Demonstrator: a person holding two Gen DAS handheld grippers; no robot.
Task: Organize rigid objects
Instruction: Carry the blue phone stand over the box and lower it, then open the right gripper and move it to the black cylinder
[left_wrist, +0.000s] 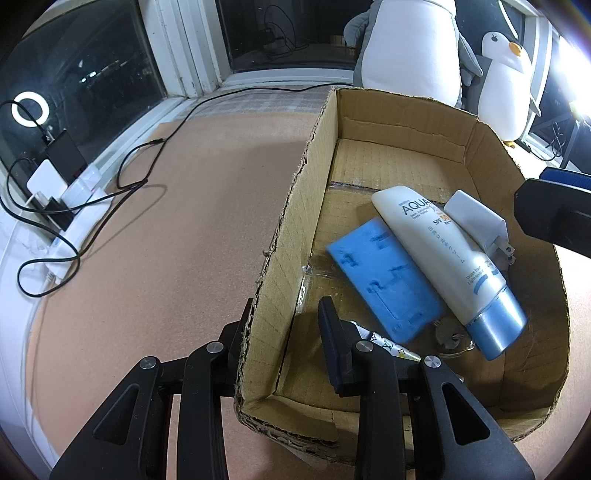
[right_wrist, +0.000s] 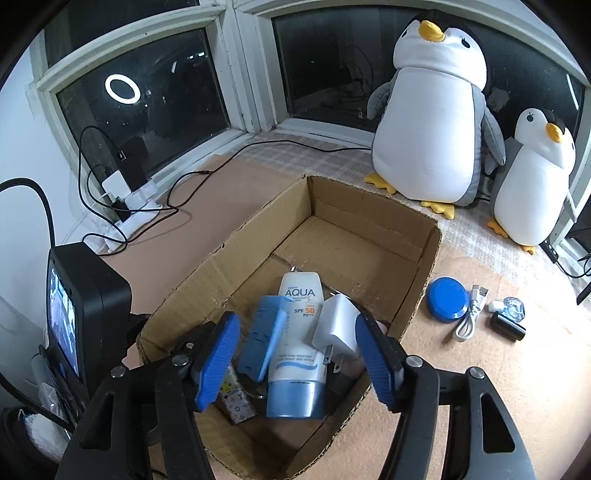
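An open cardboard box (left_wrist: 406, 110) (right_wrist: 373, 218) lies on the brown mat. My left gripper (left_wrist: 285, 306) is shut on its near left wall, one finger outside and one inside. In the box lie a white sunscreen tube (left_wrist: 439, 254) (right_wrist: 299, 332), a white plug charger (left_wrist: 476, 221) (right_wrist: 334, 328) leaning on it, a blurred blue case (left_wrist: 384, 284) (right_wrist: 260, 339) and a small patterned item (right_wrist: 236, 400). My right gripper (right_wrist: 295, 321) hovers open over them, its blue pads (right_wrist: 218, 358) touching nothing. Its dark body (left_wrist: 554, 210) shows at the box's right side.
Right of the box on the mat lie a blue round tin (right_wrist: 448, 301), a coiled white cable (right_wrist: 469, 317), a black cylinder (right_wrist: 508, 326) and a small clear piece (right_wrist: 513, 306). Two plush penguins (right_wrist: 436, 122) stand behind. A power strip with black cables (left_wrist: 70, 206) sits left.
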